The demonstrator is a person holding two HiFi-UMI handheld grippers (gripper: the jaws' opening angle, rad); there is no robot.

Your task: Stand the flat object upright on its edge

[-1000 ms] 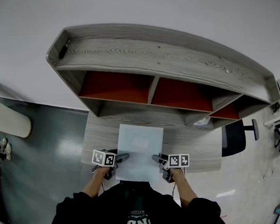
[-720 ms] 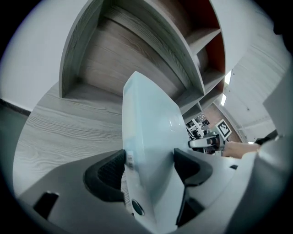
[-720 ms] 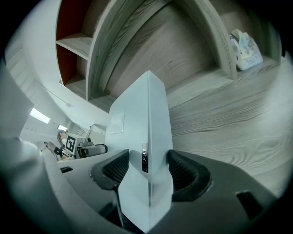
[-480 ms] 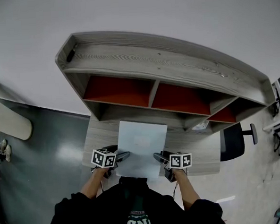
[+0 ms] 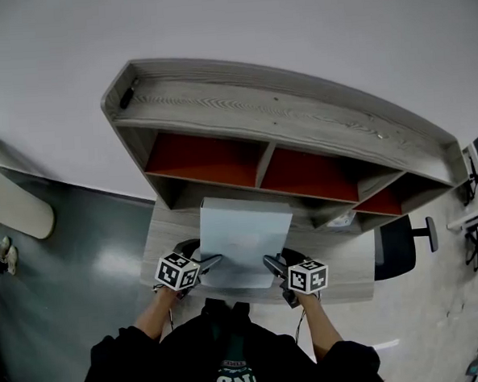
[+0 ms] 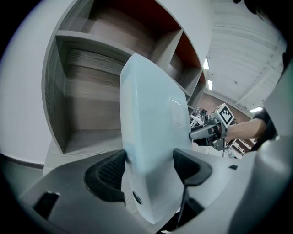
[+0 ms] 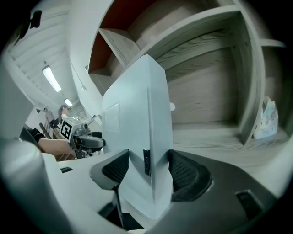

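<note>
Flat white box (image 5: 246, 241) tilted steeper than before, left gripper (image 5: 217, 262) and right gripper (image 5: 269, 263) both pinching its sides

grey wood desk (image 5: 166, 236) with hutch; small packet (image 7: 266, 119) lies on it

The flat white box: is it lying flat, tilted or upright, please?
Tilted: the left gripper and right gripper clamp the flat white box by its sides, its near end lifted off the desk.
</note>
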